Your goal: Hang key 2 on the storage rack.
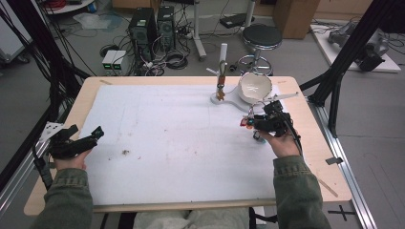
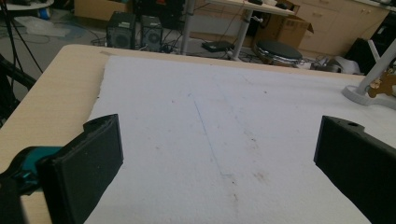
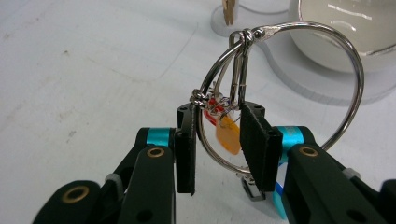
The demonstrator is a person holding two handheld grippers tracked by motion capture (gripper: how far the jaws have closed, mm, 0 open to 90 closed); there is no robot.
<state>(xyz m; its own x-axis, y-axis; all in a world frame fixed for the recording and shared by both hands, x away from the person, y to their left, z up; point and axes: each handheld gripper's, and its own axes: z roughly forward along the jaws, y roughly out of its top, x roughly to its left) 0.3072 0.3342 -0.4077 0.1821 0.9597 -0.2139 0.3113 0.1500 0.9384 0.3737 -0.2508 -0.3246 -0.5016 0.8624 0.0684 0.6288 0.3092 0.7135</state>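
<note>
The right gripper [image 3: 218, 149] holds a large metal key ring [image 3: 327, 51], its jaws clamped near together on the lower arc of the wire loop. A smaller ring with a clasp [image 3: 240, 70] and an orange tag [image 3: 227, 136] hang from it between the pads. In the high view that gripper [image 1: 260, 125] sits at the right of the white mat [image 1: 167, 143], just near of the white bowl [image 1: 254, 87] and the stand with an upright post [image 1: 222, 71].

The ring looks light, stiff and slick: thin polished wire that could pivot or slide between flat pads, so the grip is best kept square across the wire, close to where the small ring and tag hang, to stop them swinging. The tag seems soft plastic, though blur makes that uncertain. The bowl looks fragile and stands close, so the loop needs room.

The left gripper [image 1: 79, 140] rests at the mat's left edge, jaws wide apart and empty.
</note>
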